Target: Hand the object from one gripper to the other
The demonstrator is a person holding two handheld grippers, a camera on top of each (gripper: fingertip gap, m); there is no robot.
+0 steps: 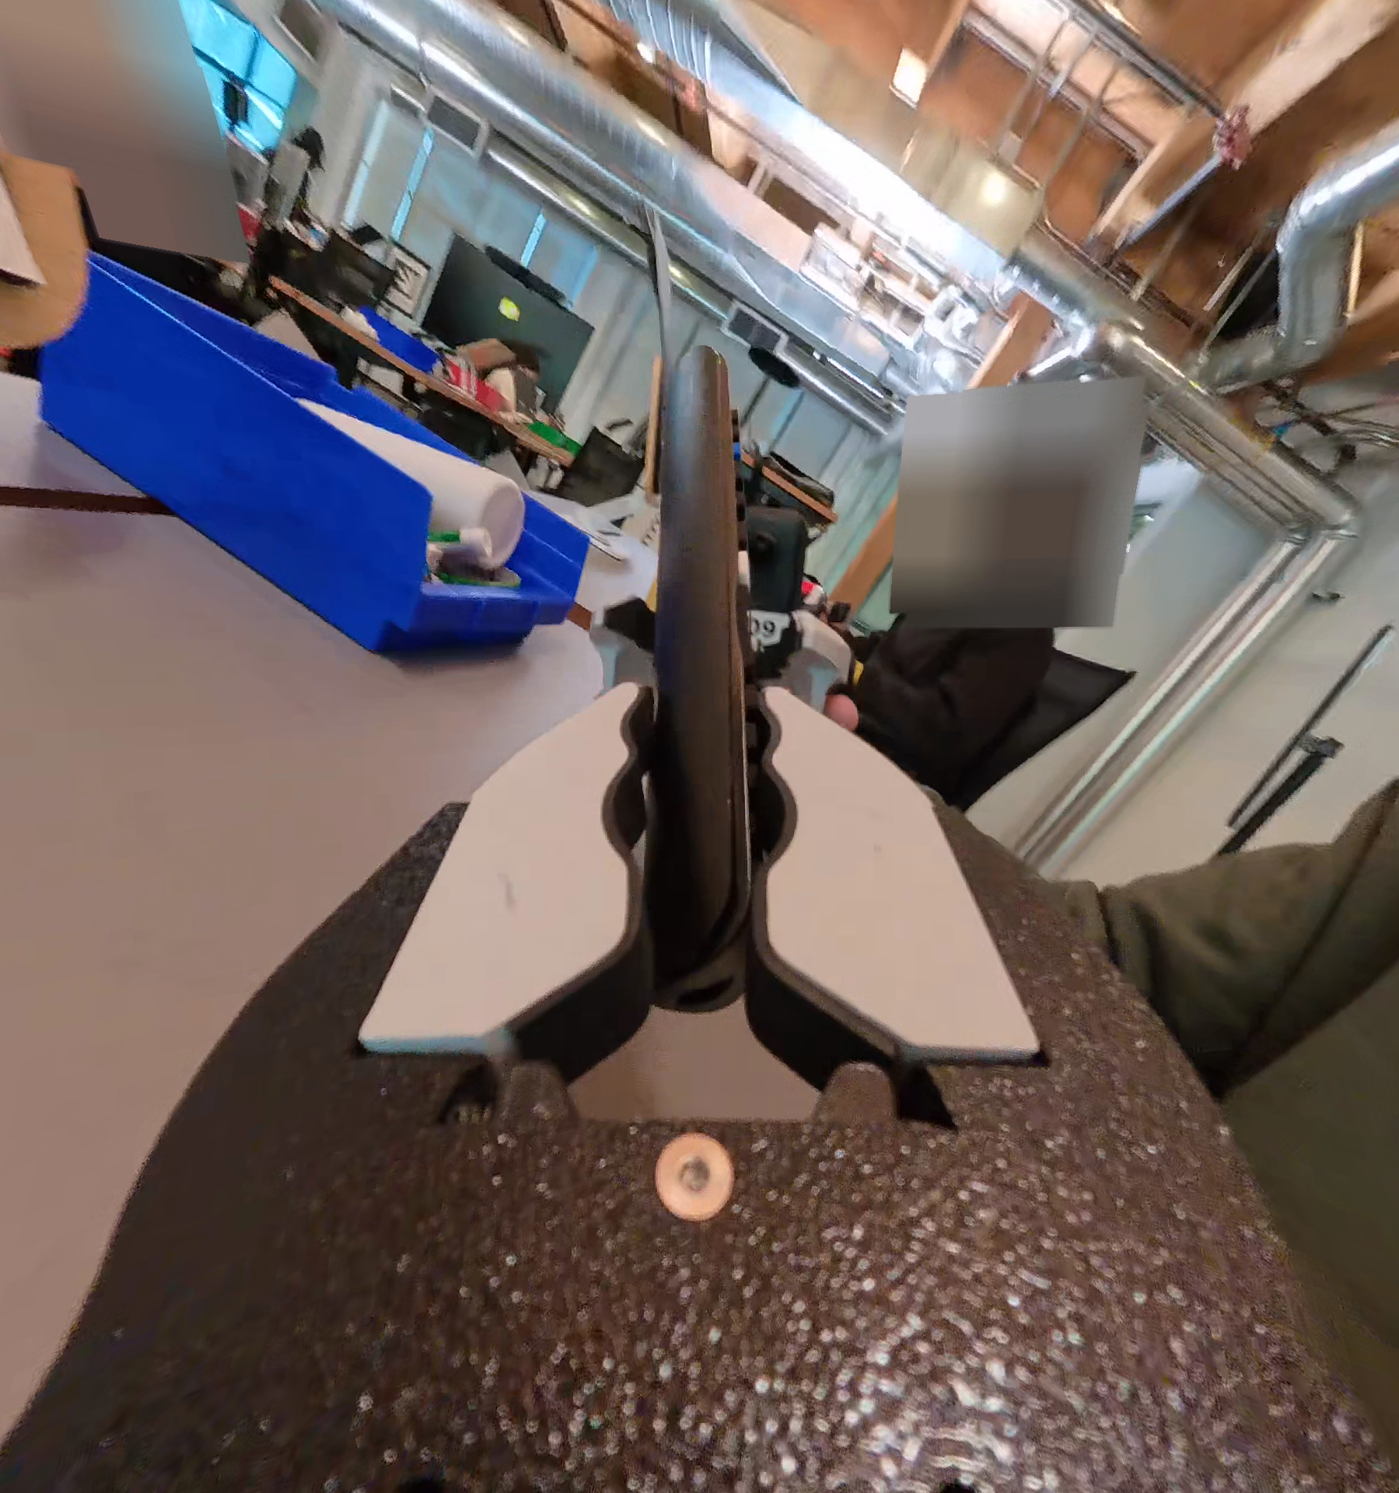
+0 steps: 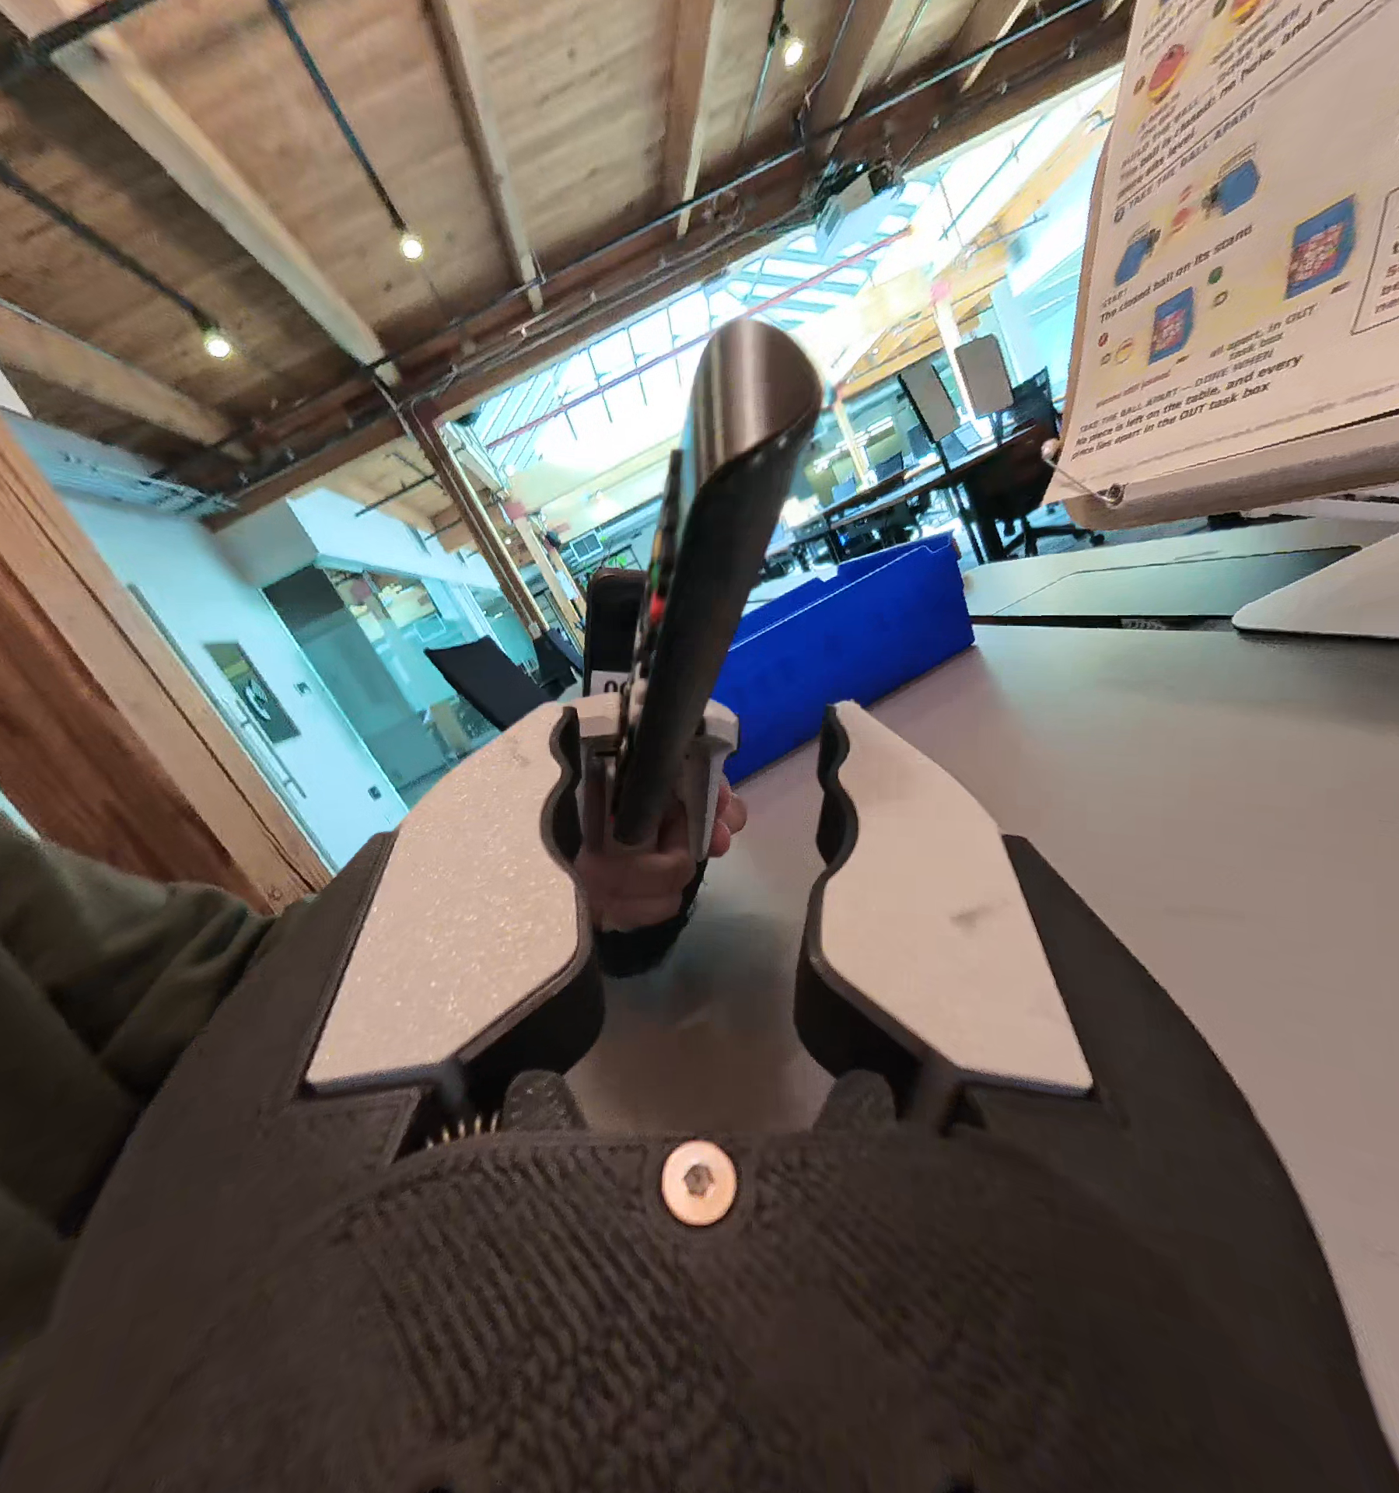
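A black remote control (image 1: 696,565) stands upright between the fingers of my left gripper (image 1: 700,703), which is shut on its lower end. In the right wrist view the remote (image 2: 728,501) rises tilted, with coloured buttons on its left face. My left gripper (image 2: 655,743) holds it there, with a hand below. My right gripper (image 2: 700,719) is open and empty, fingers wide apart. The remote's lower part sits just beyond the gap, nearer the left finger (image 2: 518,808). The right gripper (image 1: 793,646) shows behind the remote in the left wrist view.
A blue bin (image 1: 235,452) holding a white cylinder (image 1: 470,493) lies on the grey table (image 1: 195,808); it also shows in the right wrist view (image 2: 841,646). A monitor stand (image 2: 1342,590) and printed sheet (image 2: 1261,242) are at right. A seated person (image 1: 946,703) is beyond.
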